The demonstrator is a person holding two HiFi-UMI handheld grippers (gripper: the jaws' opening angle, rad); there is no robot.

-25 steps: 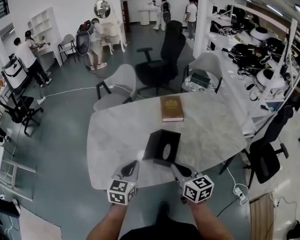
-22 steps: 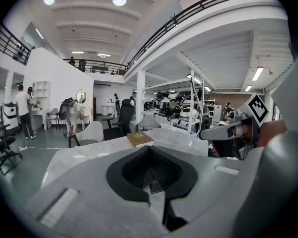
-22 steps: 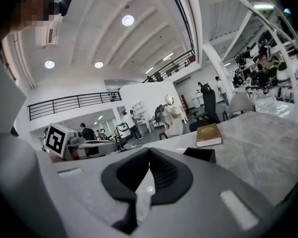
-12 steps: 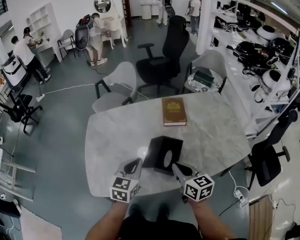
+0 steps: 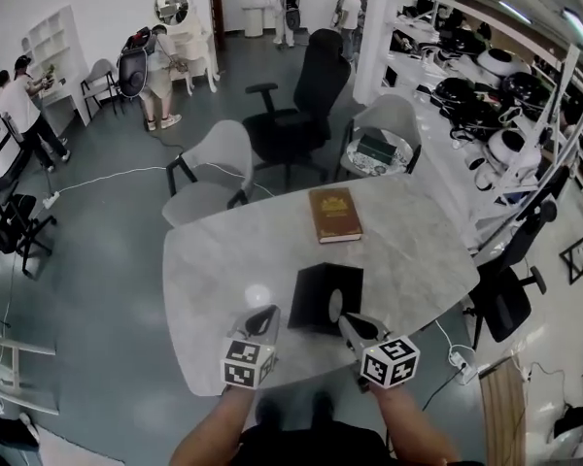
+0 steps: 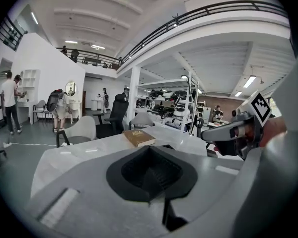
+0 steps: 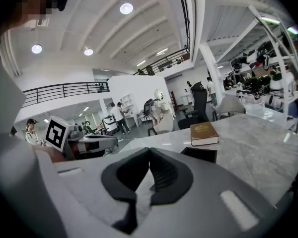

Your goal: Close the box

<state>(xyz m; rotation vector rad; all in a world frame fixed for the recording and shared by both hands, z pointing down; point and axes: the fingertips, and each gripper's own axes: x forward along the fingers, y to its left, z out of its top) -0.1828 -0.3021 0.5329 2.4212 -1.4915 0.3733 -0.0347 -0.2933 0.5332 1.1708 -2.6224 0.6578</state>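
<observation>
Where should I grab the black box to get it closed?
Take the near edge of the black box, coming in from the person's side: it lies low and flat on the table, right ahead between the left gripper and right gripper. Both are shut, so open first. No lid or flap shows clearly.

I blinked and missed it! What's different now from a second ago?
The left gripper and right gripper both moved forward toward the black box, and the right one is now beside its near edge. Nothing was grabbed or let go: both stayed shut and empty. The box, the book and the table stayed put.
</observation>
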